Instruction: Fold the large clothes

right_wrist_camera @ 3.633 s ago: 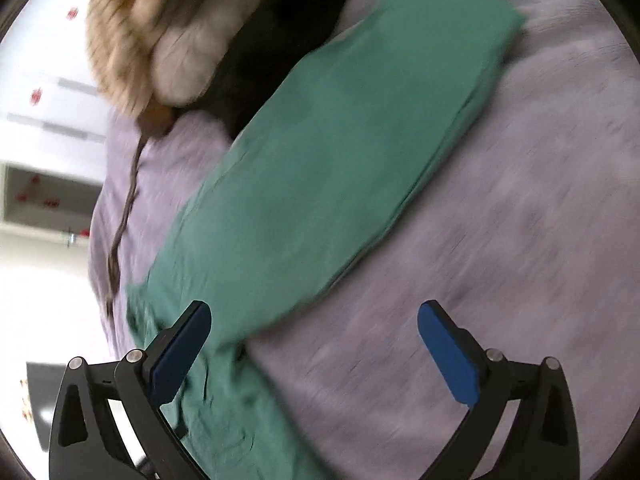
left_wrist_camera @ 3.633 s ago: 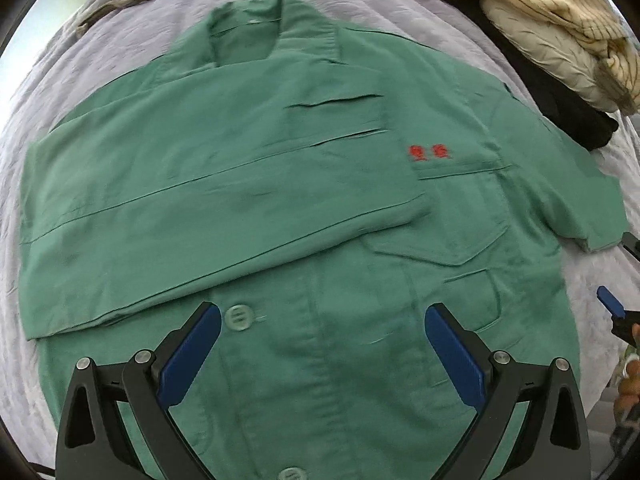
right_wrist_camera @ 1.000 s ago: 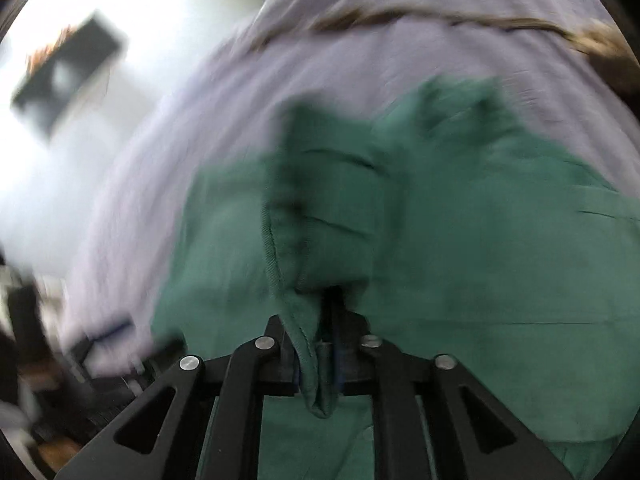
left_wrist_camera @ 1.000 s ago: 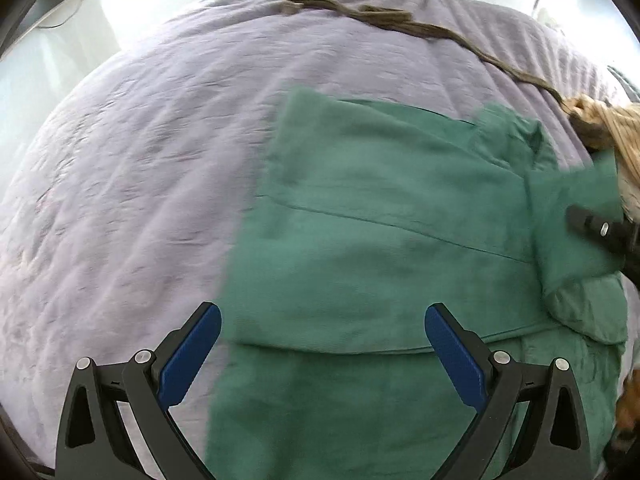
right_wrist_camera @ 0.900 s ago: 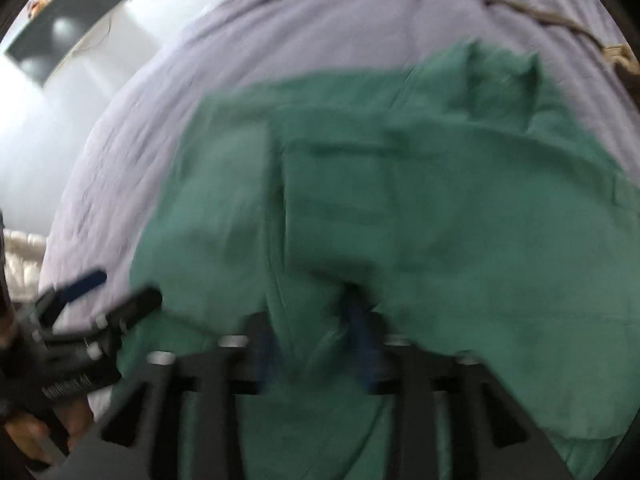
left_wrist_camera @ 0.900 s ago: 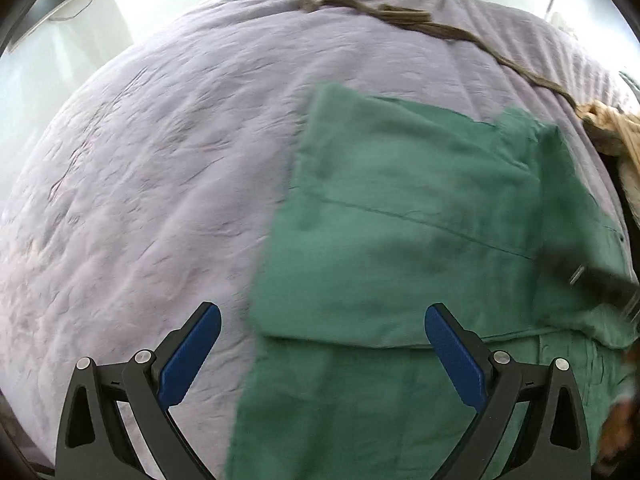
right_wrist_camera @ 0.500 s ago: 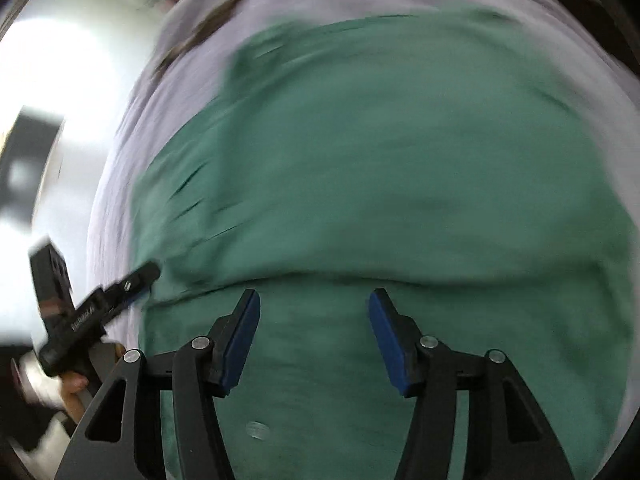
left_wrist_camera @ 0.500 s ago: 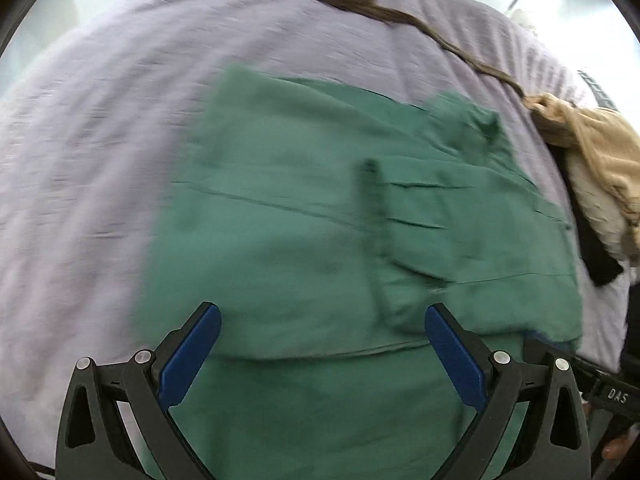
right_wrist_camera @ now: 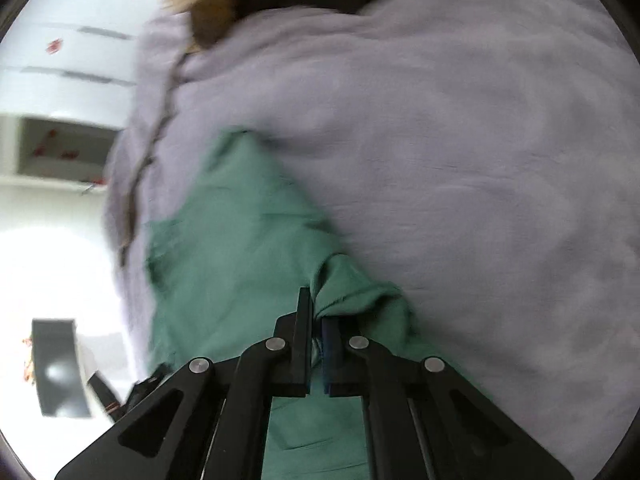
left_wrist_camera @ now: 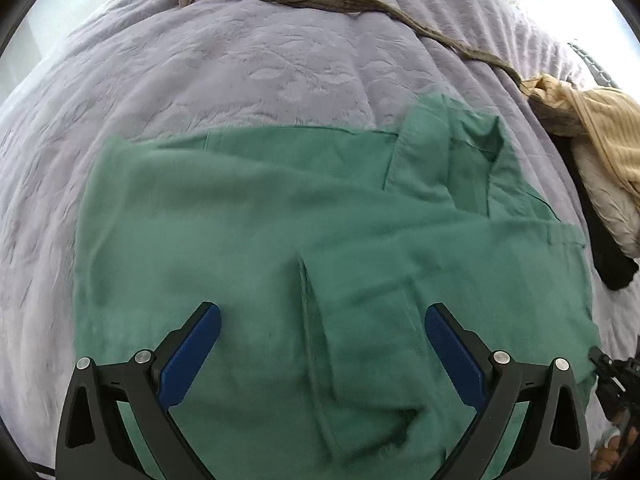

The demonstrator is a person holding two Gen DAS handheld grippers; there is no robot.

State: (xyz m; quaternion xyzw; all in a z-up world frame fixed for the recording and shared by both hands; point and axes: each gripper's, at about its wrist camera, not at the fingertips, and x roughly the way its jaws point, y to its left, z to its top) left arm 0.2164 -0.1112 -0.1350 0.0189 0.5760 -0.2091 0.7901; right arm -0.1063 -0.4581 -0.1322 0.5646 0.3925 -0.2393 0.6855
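Observation:
A large green shirt [left_wrist_camera: 280,220] lies on the lilac bedspread [left_wrist_camera: 240,60], collar [left_wrist_camera: 452,152] at the upper right and both sleeves folded in over the body. My left gripper [left_wrist_camera: 322,336] hovers over the shirt's middle, open, with nothing between its blue pads. My right gripper [right_wrist_camera: 316,320] is at the shirt's edge [right_wrist_camera: 352,292]; its jaws are closing, with a bunched fold of green cloth pinched between them. The left wrist view shows the right gripper [left_wrist_camera: 612,372] at the shirt's right edge, with a hand behind it.
A pile of beige and cream clothes [left_wrist_camera: 600,128] with a black garment [left_wrist_camera: 604,248] lies at the bed's right side. A brown fabric belt [left_wrist_camera: 360,2] runs along the far side. White cupboards [right_wrist_camera: 60,80] stand beyond the bed.
My right gripper laid the sleeve over the shirt's body, let it go, swung to the shirt's right edge and closed on cloth there. The left gripper drifted over the shirt's middle, staying open.

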